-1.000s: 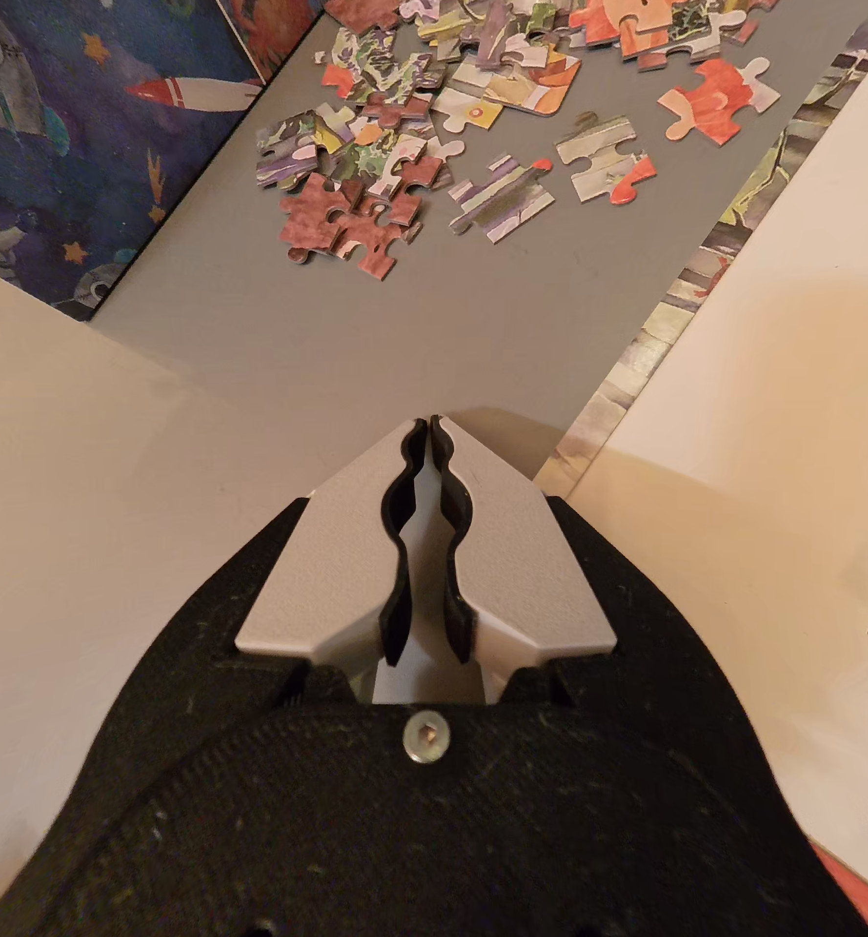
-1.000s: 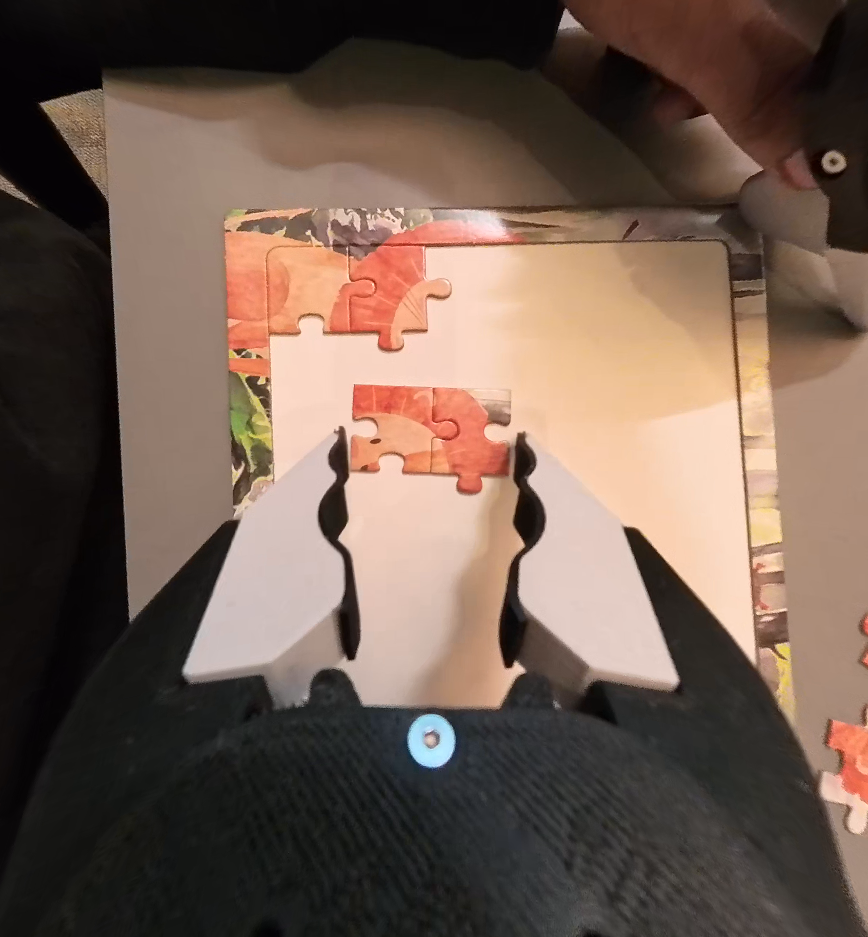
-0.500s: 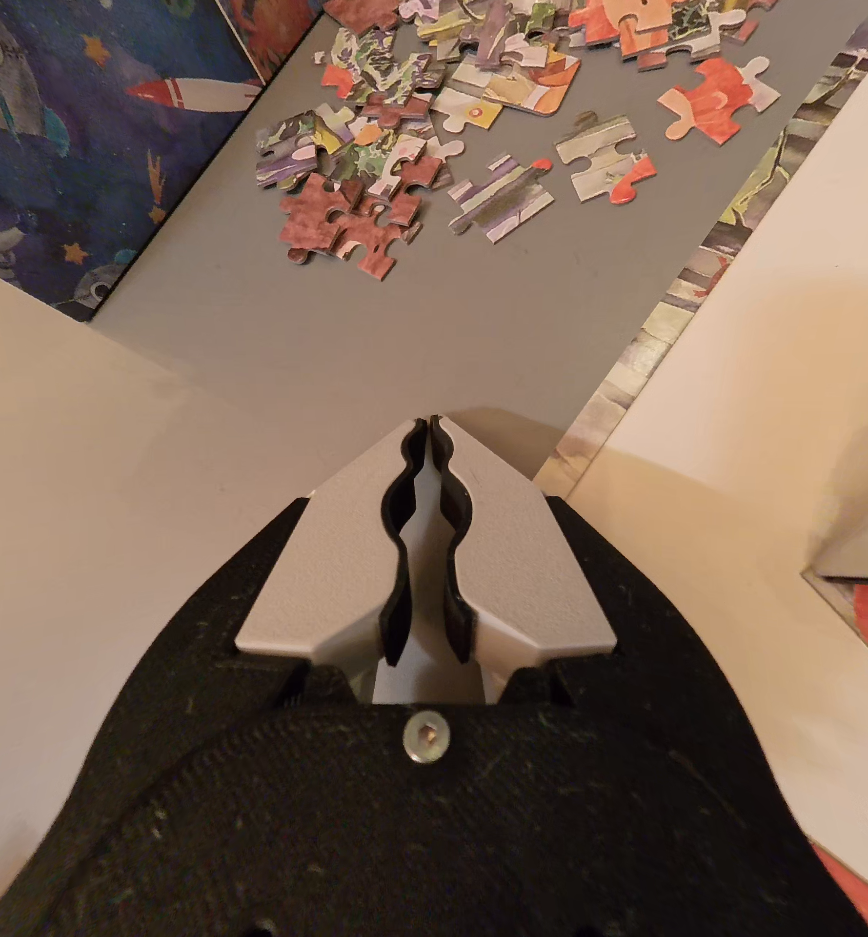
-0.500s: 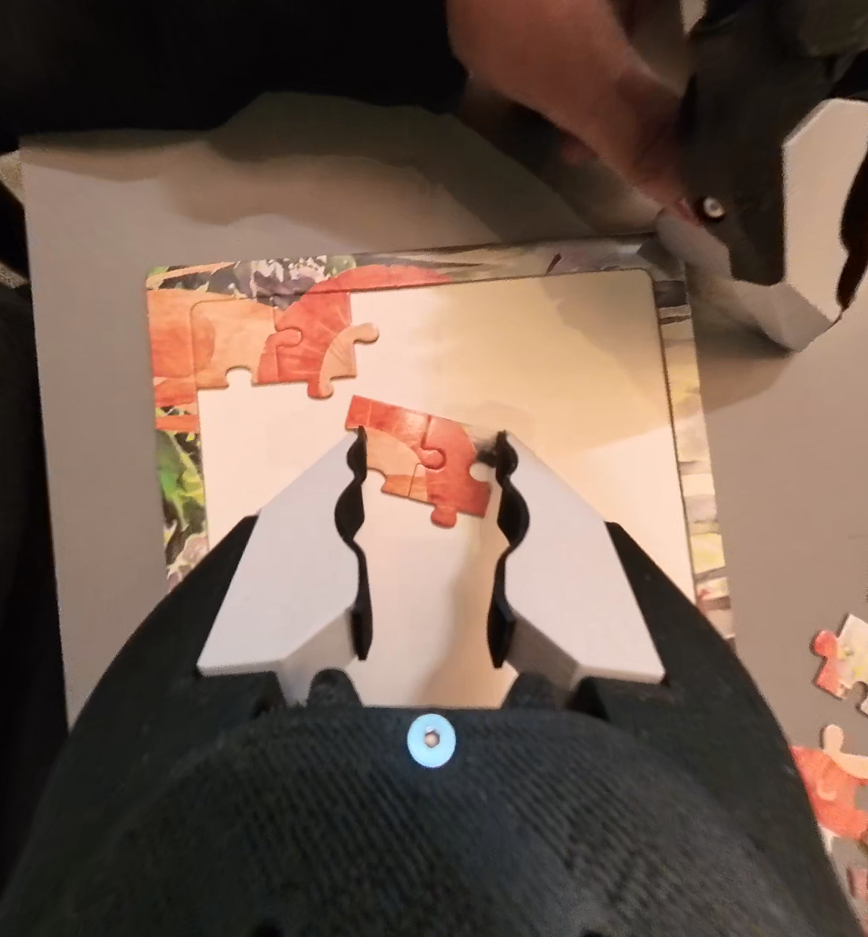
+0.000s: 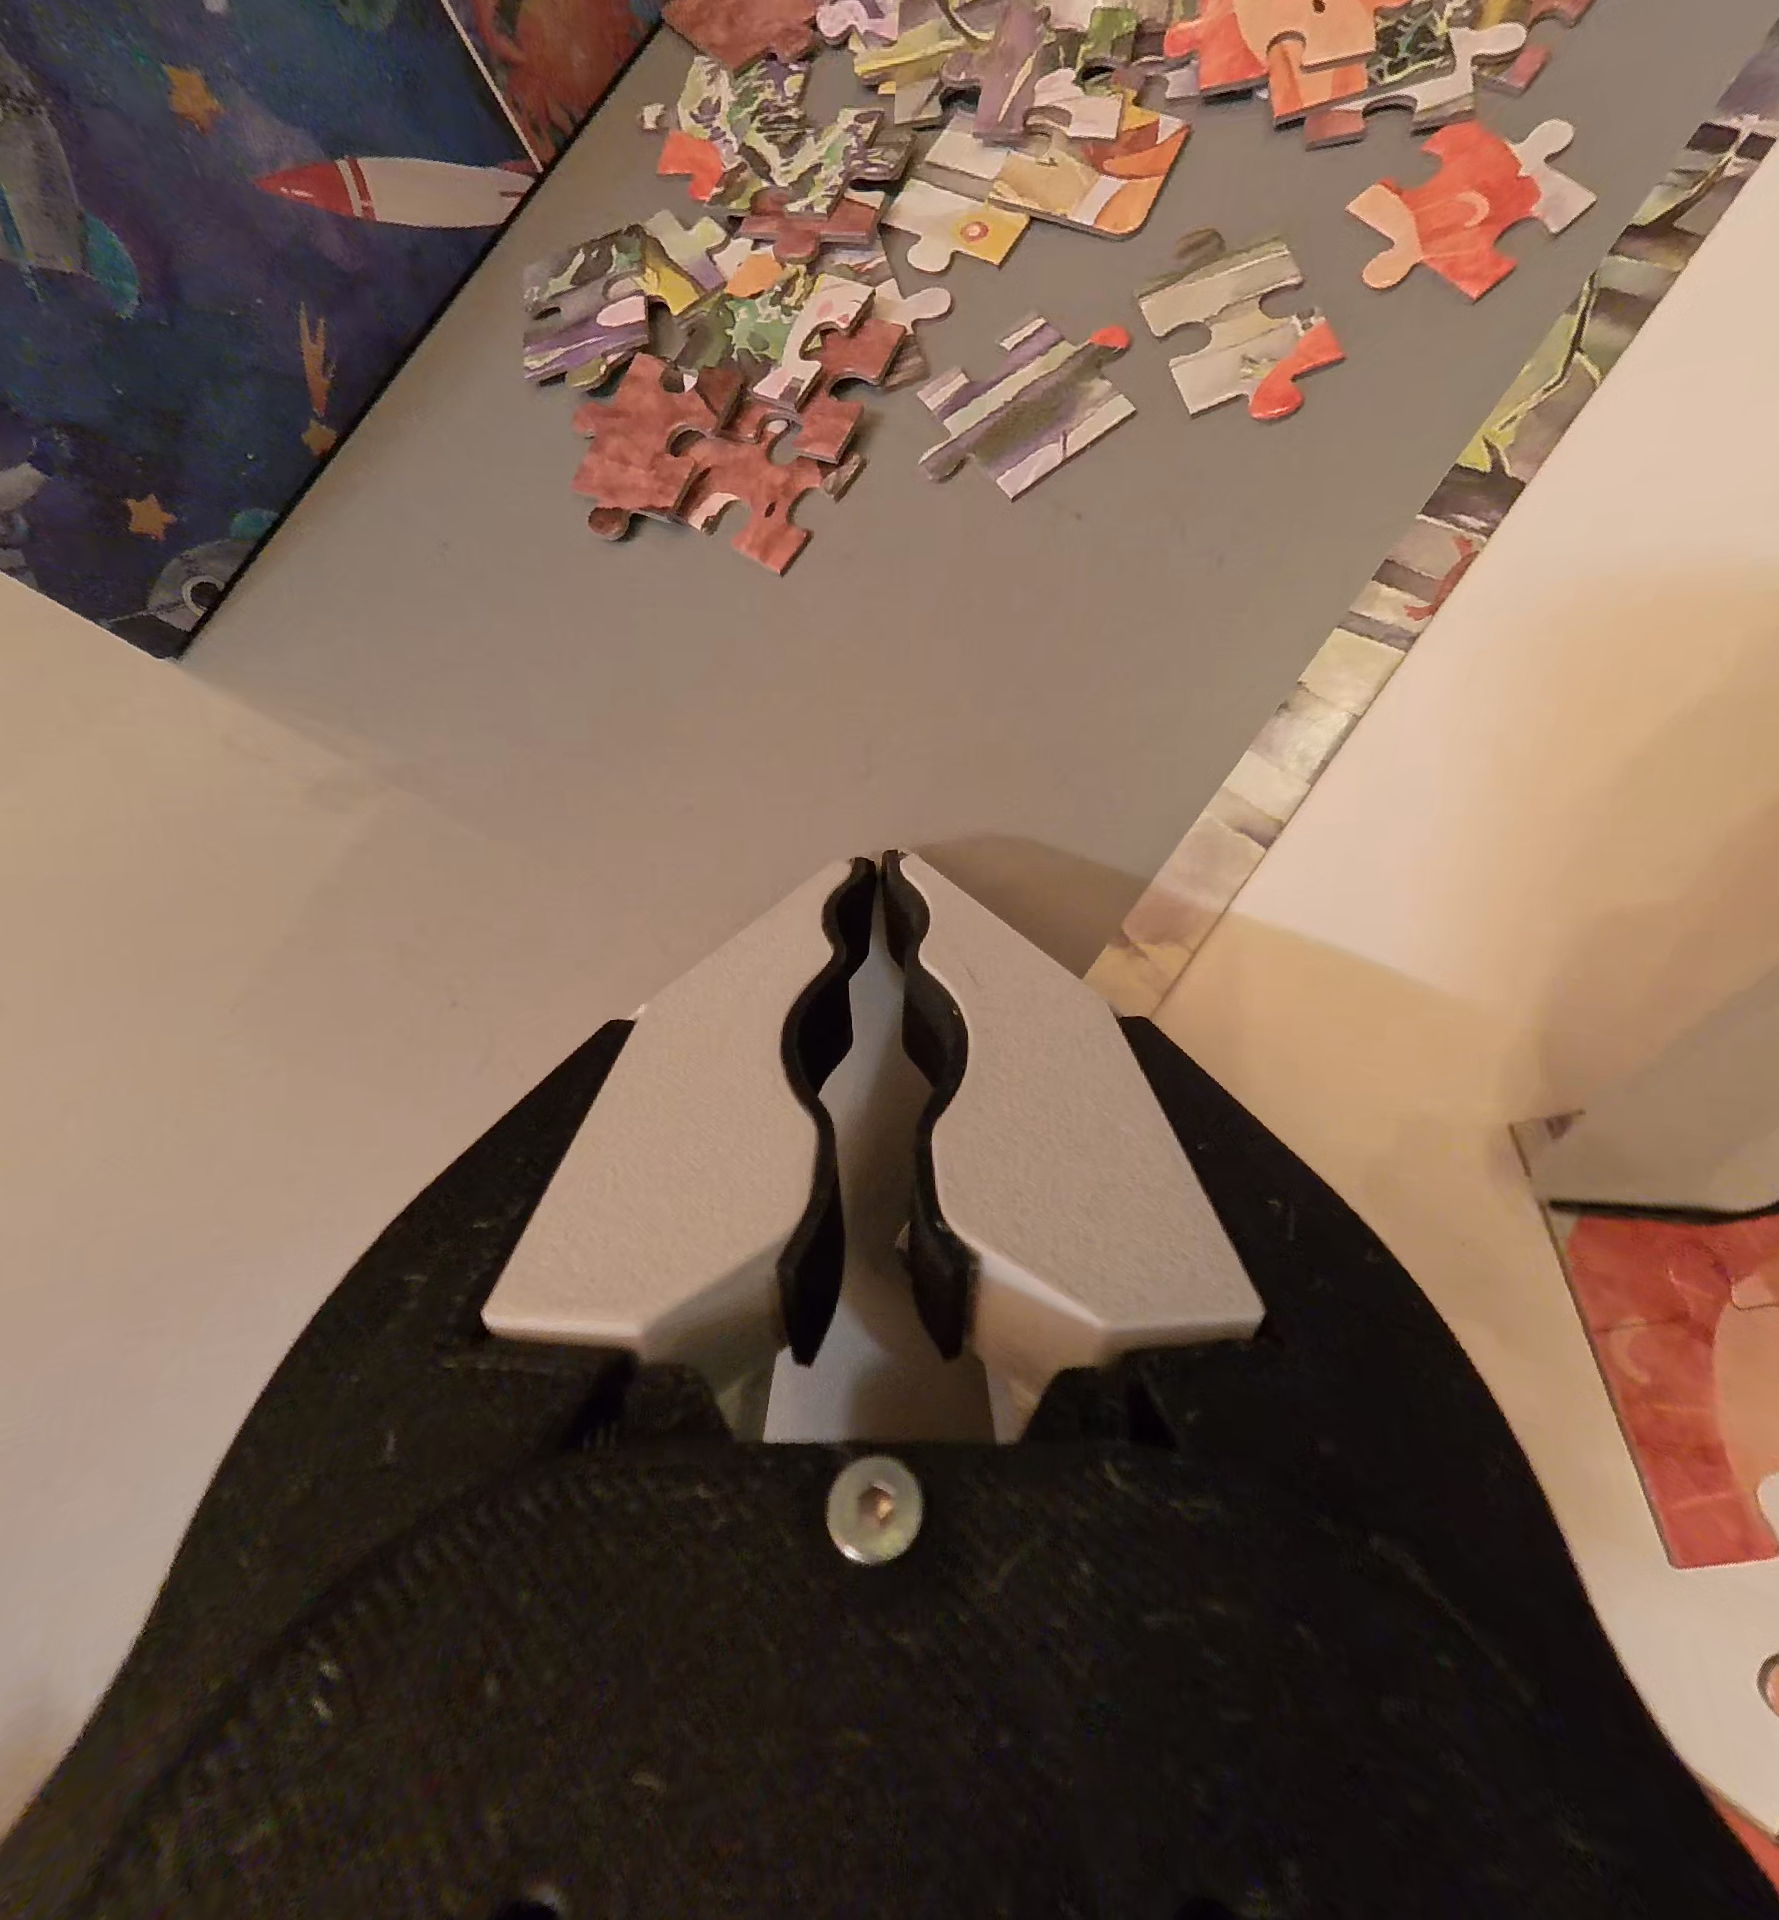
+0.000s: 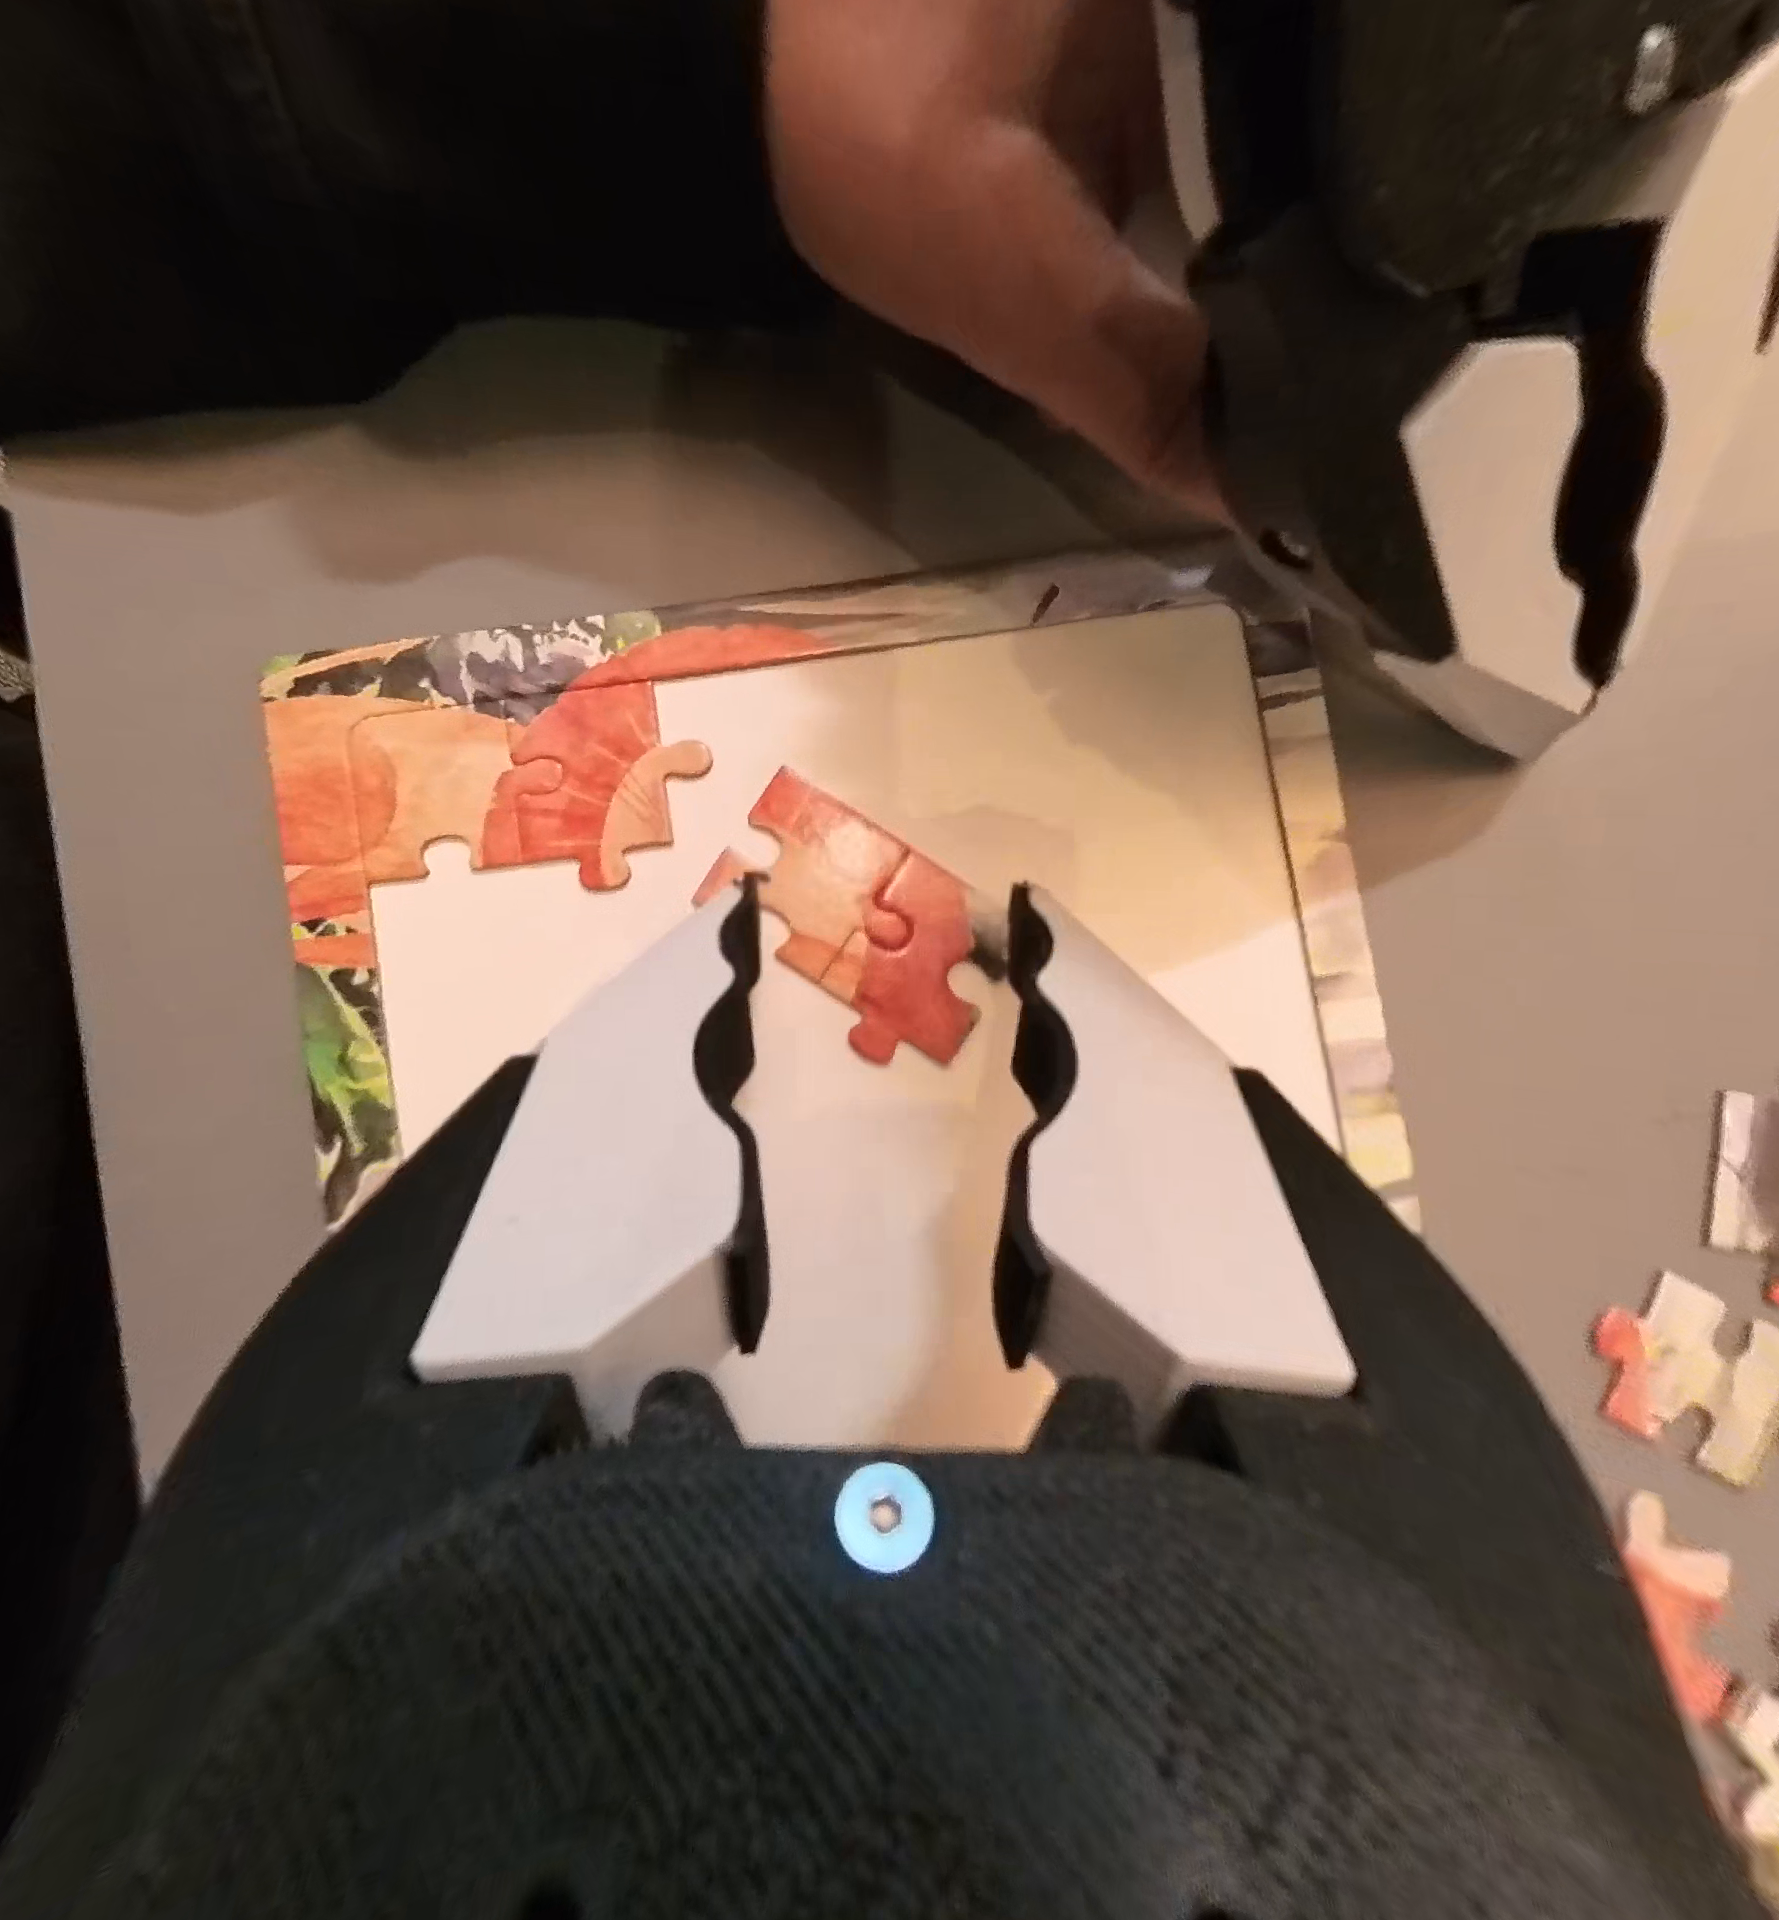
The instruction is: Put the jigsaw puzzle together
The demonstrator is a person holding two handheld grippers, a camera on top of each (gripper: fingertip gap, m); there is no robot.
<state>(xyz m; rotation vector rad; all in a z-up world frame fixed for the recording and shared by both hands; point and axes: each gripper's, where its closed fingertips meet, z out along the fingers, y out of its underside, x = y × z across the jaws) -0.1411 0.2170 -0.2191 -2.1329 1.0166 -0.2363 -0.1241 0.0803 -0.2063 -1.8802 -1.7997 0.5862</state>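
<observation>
Joined pair (image 6: 869,940) rotated | right tongs (image 6: 880,899) spread, straddling | left tongs (image 5: 880,862) pressed together, empty

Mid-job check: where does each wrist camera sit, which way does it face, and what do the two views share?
Left wrist view: behind the shut left gripper, looking across the grey table at loose pieces; no hand shows.
Right wrist view: behind the open right gripper, looking down at the puzzle tray, toward the person; a hand holds the other gripper.
Shared: the joined orange pair, tray, loose pieces.
</observation>
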